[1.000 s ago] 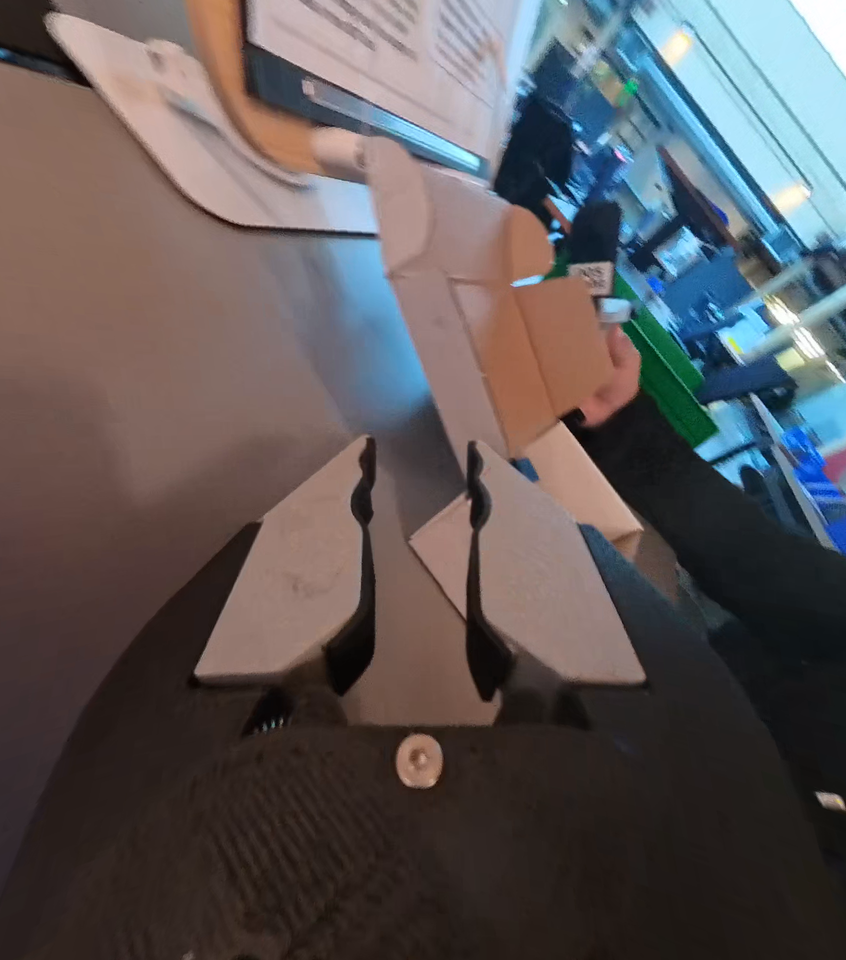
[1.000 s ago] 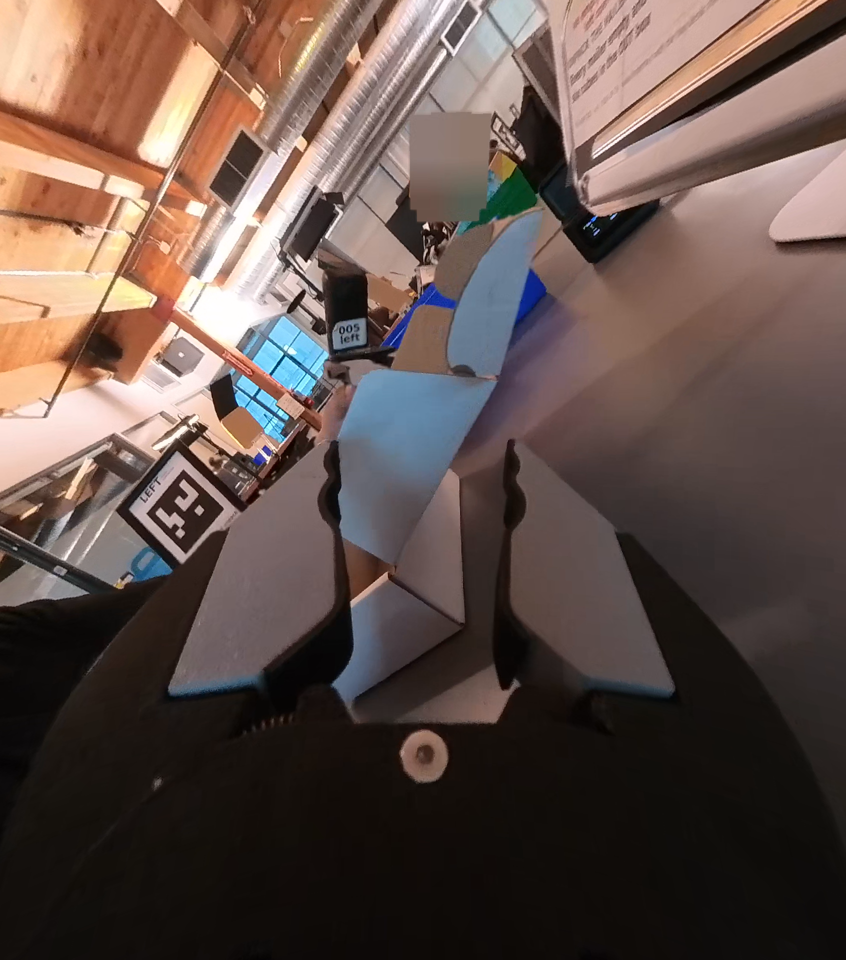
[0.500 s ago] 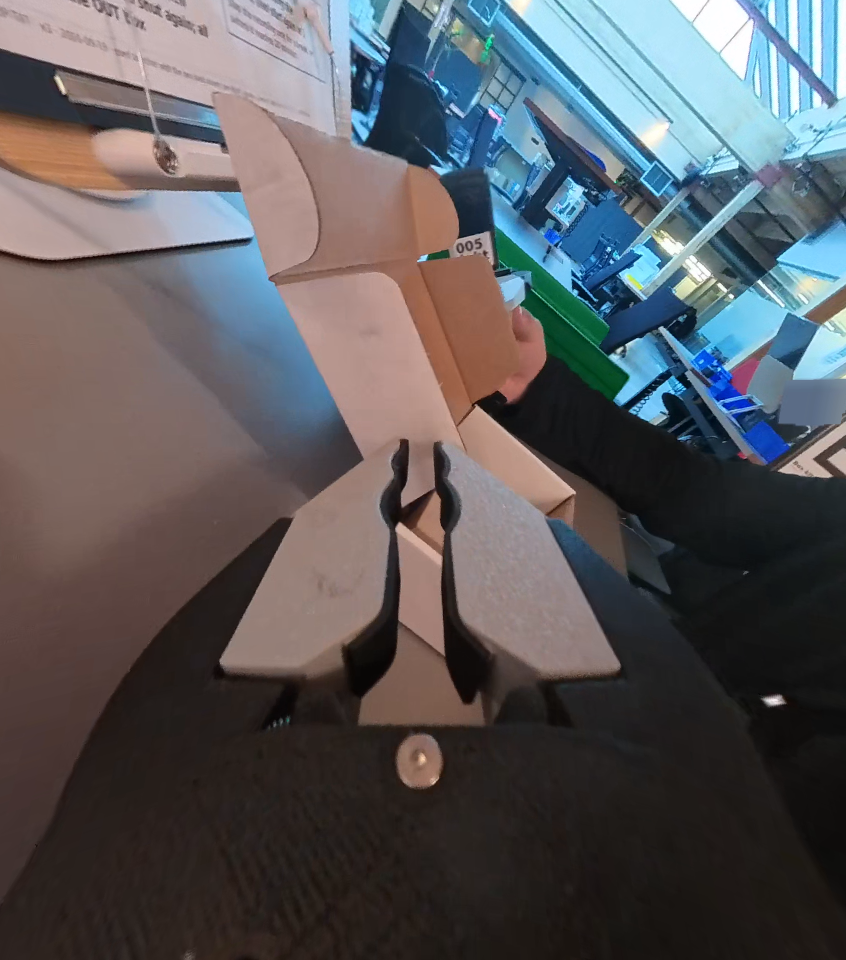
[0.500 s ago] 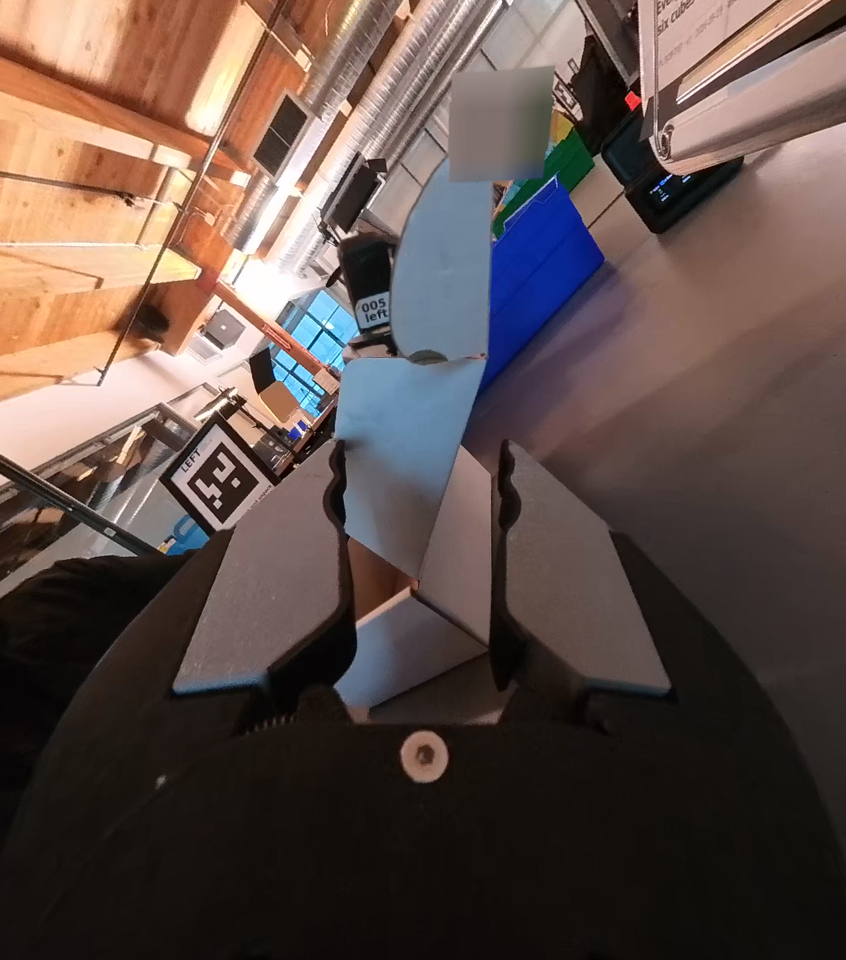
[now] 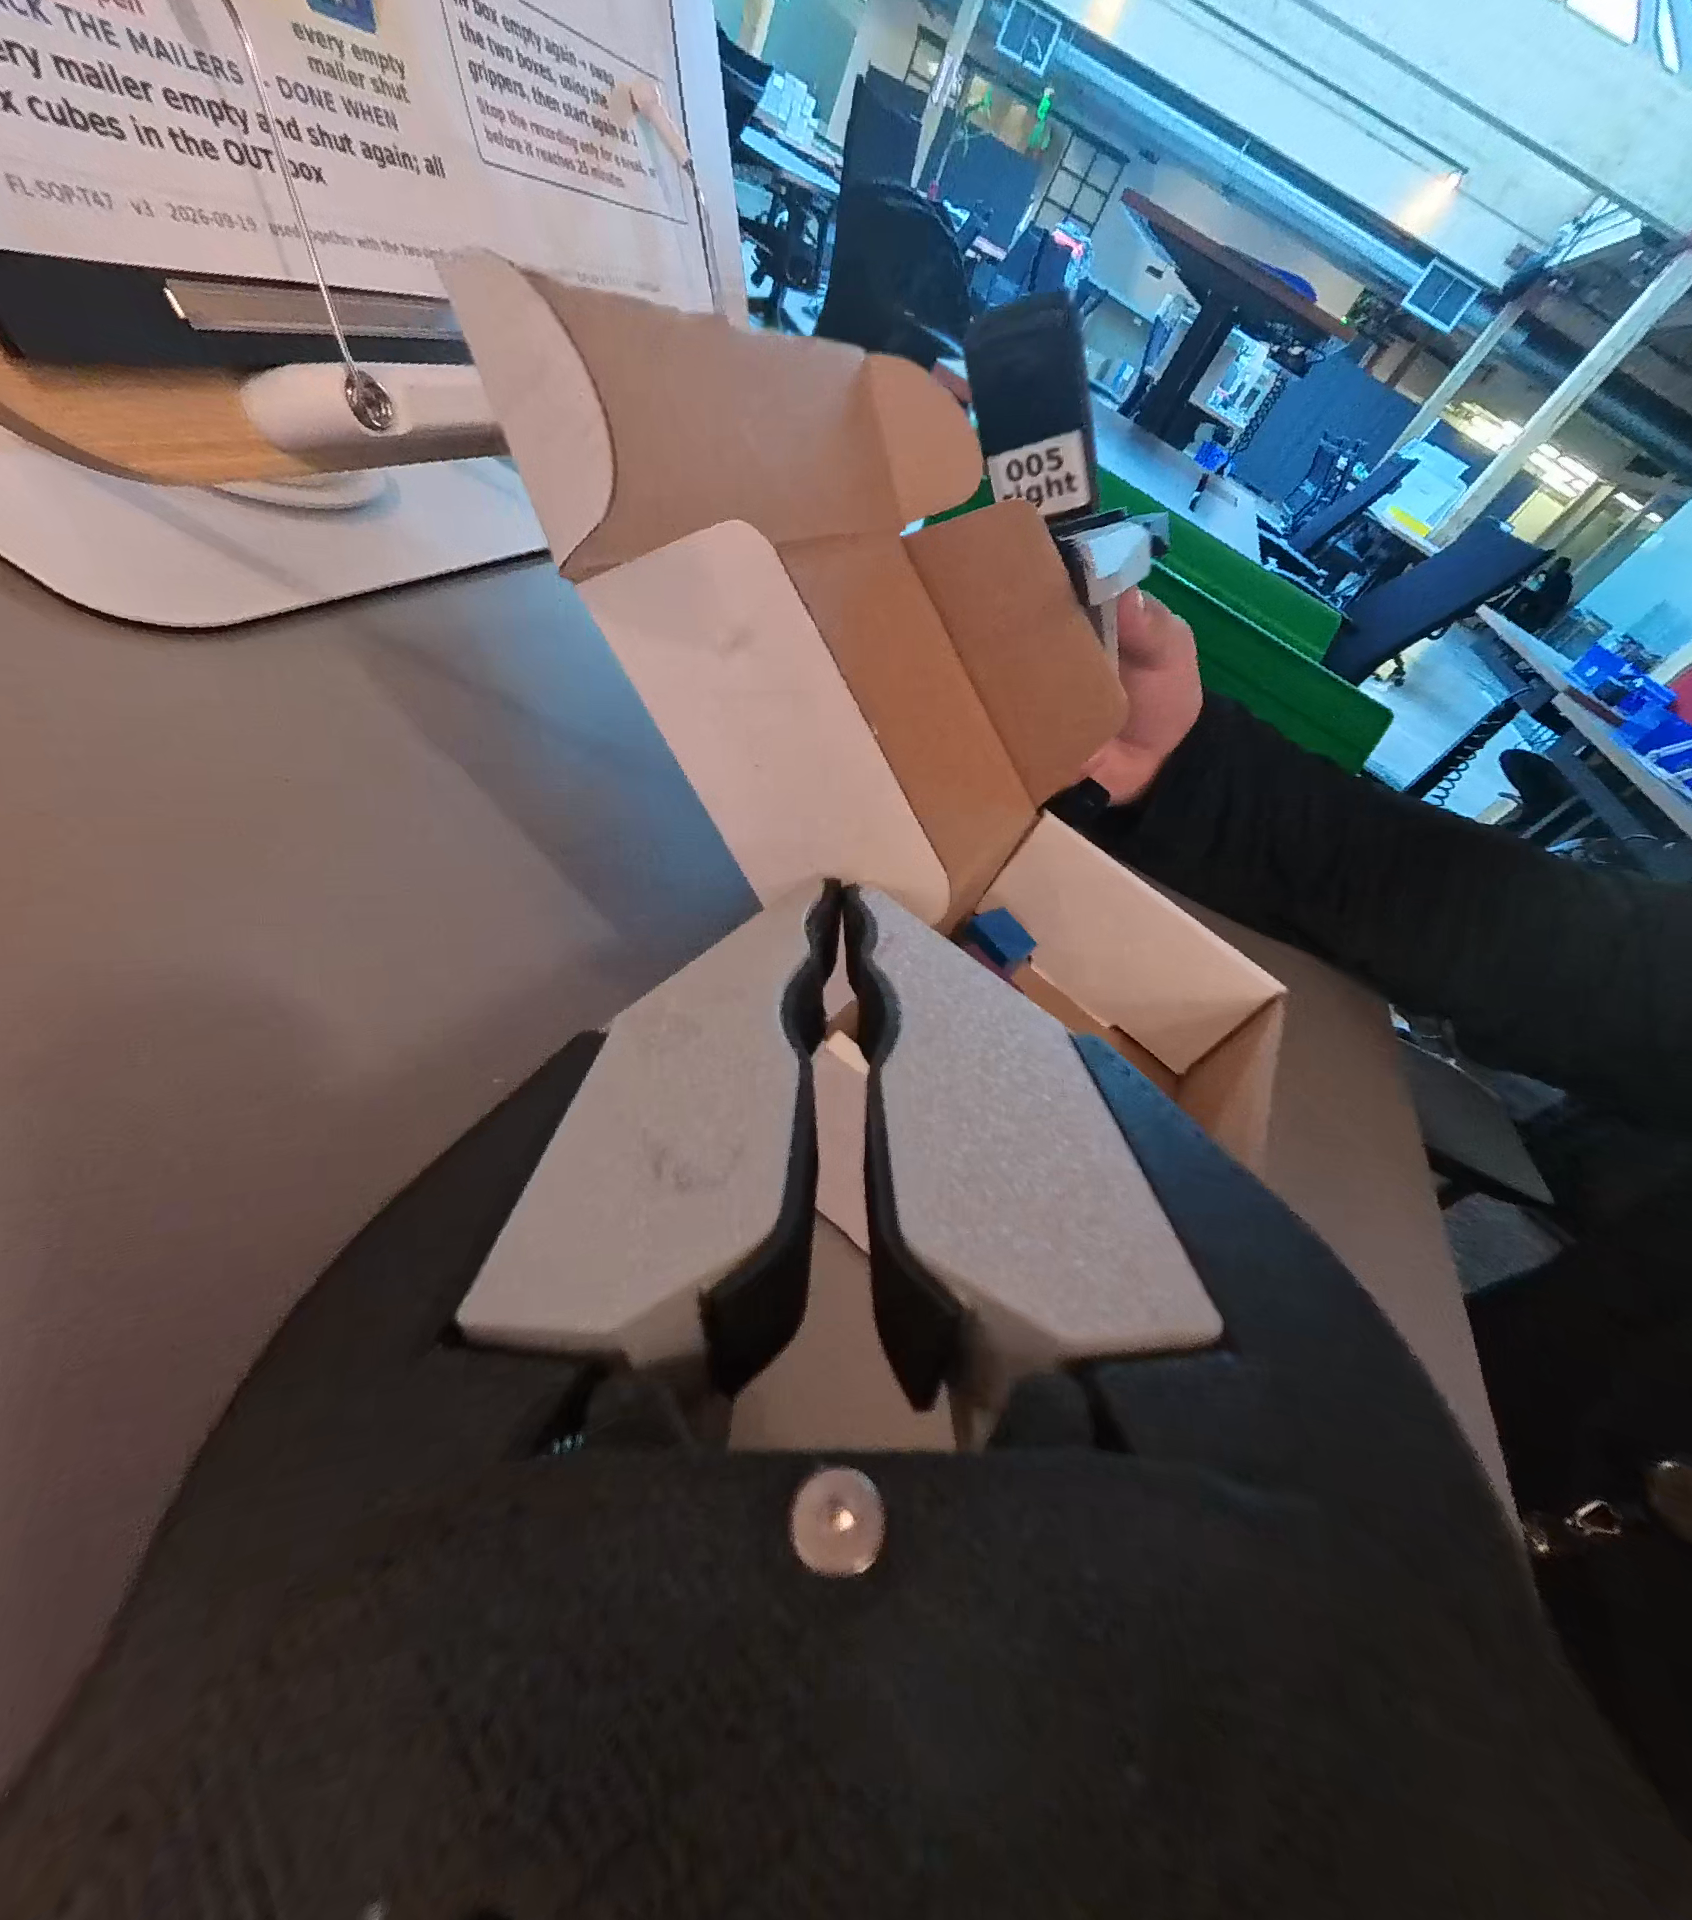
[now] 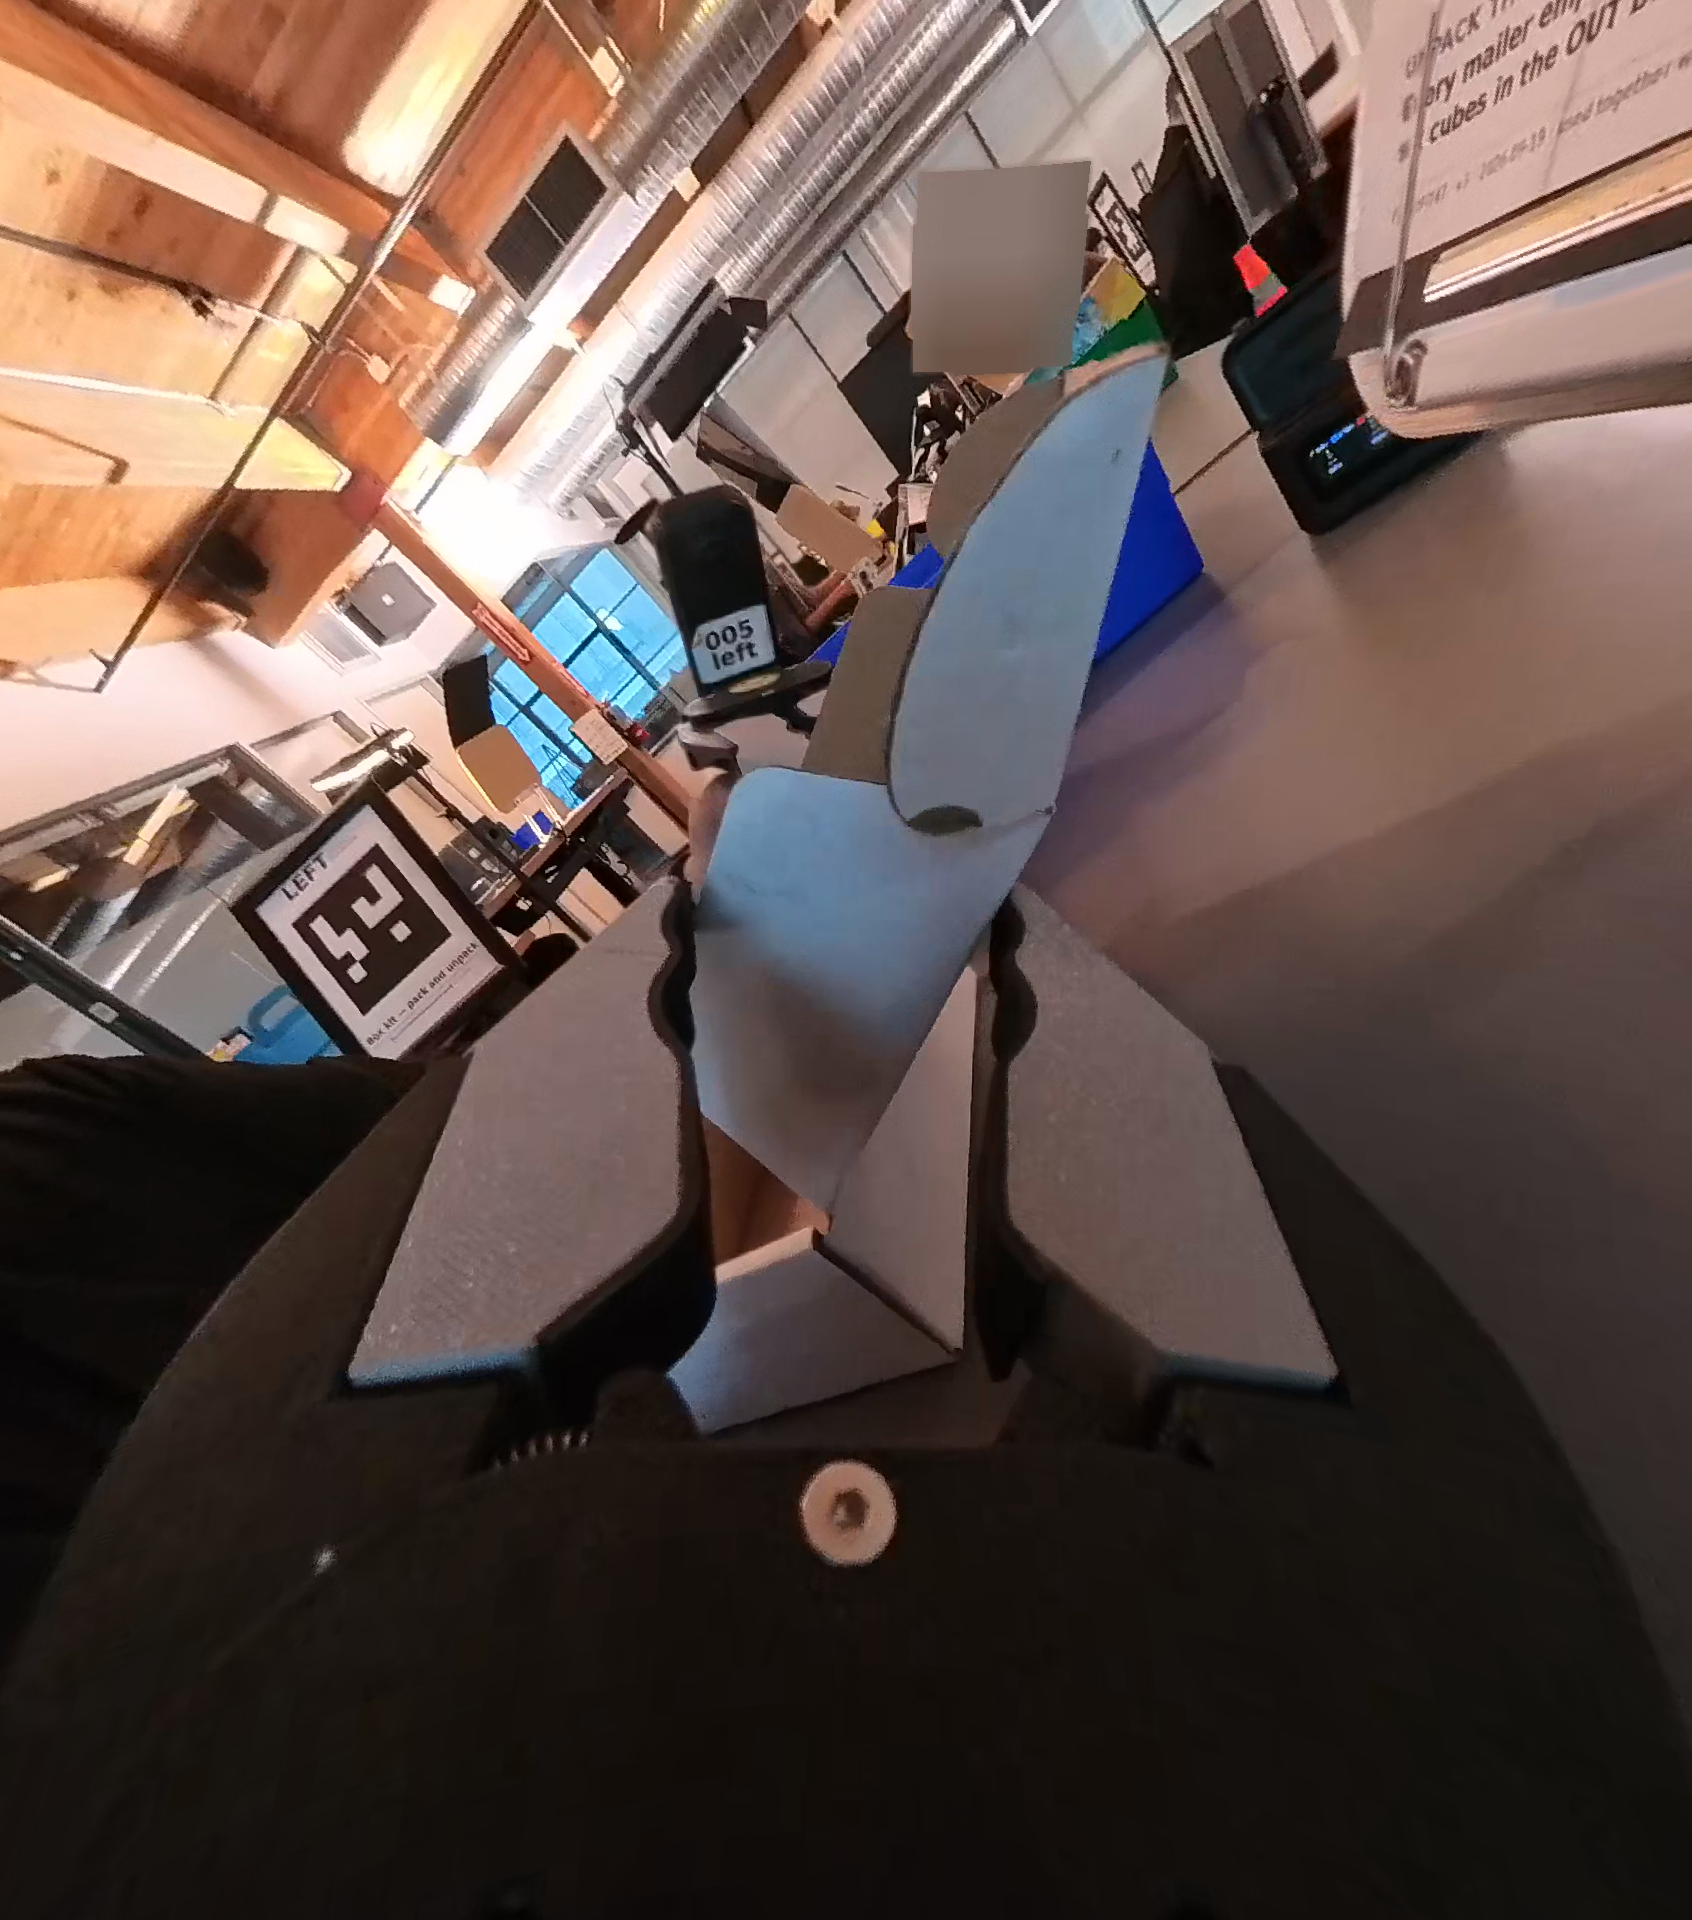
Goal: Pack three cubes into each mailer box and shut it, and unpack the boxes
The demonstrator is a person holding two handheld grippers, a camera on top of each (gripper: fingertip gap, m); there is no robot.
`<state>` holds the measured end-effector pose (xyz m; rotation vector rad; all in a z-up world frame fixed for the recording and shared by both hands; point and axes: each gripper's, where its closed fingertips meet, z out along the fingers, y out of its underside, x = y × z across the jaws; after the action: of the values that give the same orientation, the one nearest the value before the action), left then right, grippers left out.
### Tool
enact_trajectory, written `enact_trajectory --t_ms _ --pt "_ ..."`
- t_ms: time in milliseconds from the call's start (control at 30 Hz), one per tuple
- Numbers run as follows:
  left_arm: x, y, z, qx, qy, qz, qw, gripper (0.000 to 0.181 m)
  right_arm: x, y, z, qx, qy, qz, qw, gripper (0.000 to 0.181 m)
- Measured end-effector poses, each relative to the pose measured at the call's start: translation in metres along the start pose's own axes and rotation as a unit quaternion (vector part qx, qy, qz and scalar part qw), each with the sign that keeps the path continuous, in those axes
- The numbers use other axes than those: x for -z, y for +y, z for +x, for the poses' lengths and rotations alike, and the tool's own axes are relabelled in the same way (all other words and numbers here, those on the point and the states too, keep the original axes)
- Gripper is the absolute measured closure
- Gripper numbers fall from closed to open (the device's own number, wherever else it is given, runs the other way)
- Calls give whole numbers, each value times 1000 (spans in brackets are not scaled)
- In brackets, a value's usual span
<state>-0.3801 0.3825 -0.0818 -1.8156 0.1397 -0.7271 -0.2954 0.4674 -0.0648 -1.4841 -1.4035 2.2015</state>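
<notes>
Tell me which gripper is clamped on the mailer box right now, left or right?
The left gripper: its fingertips are pinched shut on the mailer box near wall. The right gripper stands open, straddling the box corner without clamping it.

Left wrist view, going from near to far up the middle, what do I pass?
Left gripper → blue cube in the open box → raised box lid → right gripper behind the lid.

Each view is taken from close behind its own gripper, along the fingers, low over the grey surface [image 5: 198, 883]. The open mailer box [image 5: 821, 707] [image 6: 925, 935] is shared, seen from opposite ends. The opposite gripper appears at 1 o'clock in the left view, 11 o'clock in the right.
</notes>
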Motion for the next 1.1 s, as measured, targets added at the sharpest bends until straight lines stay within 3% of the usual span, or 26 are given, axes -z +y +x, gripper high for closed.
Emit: enact_trajectory --t_ms 300,500,700,867,933,1067,1100 --pt "-4 0 24 21 76 10 997 181 6 -8 -14 39 -12 14 999 129" --pt "-6 2 27 16 84 1 996 175 8 -5 -16 42 -26 4 999 130" --pt "-4 -9 18 29 69 42 996 155 9 -3 -22 66 -30 -4 997 129" --pt "-6 -9 5 15 46 26 998 132 10 -3 -24 63 -41 -4 997 129" --pt "-9 -11 3 23 74 26 997 121 10 -2 -25 62 -48 -6 997 129" --pt "-19 -8 19 62 179 12 982 117 11 -1 -28 67 -56 -10 996 130" --pt "-22 -3 20 66 188 -2 980 105 11 -1 -28 69 -56 -11 996 131"
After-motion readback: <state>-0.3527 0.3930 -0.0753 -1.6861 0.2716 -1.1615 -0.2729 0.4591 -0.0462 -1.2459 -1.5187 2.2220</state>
